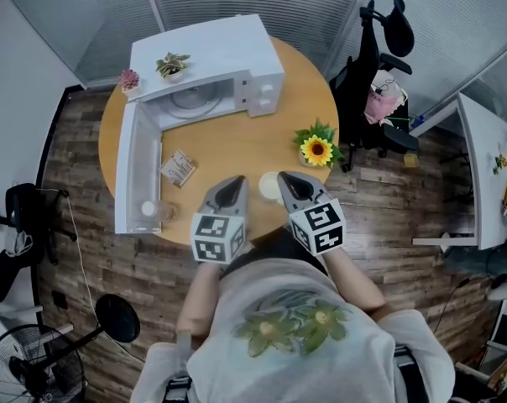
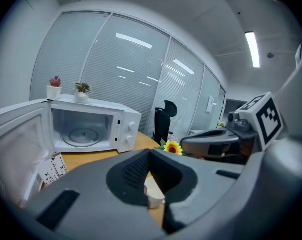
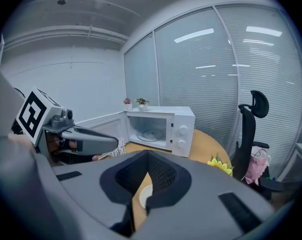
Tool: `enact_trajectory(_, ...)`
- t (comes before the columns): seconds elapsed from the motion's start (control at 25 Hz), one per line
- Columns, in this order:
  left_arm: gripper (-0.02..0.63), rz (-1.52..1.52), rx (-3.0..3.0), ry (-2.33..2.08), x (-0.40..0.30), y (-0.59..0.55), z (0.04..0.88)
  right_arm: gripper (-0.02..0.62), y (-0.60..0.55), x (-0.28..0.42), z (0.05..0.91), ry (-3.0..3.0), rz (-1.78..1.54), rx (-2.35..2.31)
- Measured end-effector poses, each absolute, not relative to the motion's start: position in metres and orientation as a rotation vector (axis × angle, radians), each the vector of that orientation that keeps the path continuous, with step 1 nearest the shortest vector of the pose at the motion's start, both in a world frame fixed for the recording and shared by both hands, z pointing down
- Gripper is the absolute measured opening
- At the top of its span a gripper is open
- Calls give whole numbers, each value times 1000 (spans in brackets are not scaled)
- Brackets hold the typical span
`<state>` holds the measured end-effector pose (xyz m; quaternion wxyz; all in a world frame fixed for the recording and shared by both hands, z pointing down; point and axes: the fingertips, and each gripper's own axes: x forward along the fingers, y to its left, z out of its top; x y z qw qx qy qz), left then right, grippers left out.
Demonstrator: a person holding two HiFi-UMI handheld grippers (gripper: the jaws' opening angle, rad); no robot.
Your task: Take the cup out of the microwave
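Observation:
The white cup (image 1: 269, 185) stands on the round wooden table (image 1: 237, 141), outside the microwave (image 1: 228, 65), whose door (image 1: 140, 170) hangs open to the left and whose glass turntable (image 1: 190, 99) is bare. My left gripper (image 1: 229, 185) sits just left of the cup and my right gripper (image 1: 289, 180) just right of it. Both are shut and hold nothing. In the left gripper view the cup (image 2: 153, 193) shows past the closed jaws. It shows the same way in the right gripper view, where the cup (image 3: 143, 196) is below the jaw tips.
A sunflower pot (image 1: 317, 149) stands right of the cup. A small printed box (image 1: 178, 169) lies beside the open door. Two little potted plants (image 1: 172, 64) top the microwave. A black office chair (image 1: 379, 74) stands beyond the table's right edge.

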<state>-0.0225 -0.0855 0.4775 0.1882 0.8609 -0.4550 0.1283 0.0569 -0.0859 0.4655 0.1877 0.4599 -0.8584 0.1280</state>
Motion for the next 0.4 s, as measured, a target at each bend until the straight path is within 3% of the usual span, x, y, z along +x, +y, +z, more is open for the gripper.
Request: enact_trajectory(0.4, 3, 379, 2420, -1271, -20, -89, 481, 15, -87, 59, 474, -2407, 382, 1272)
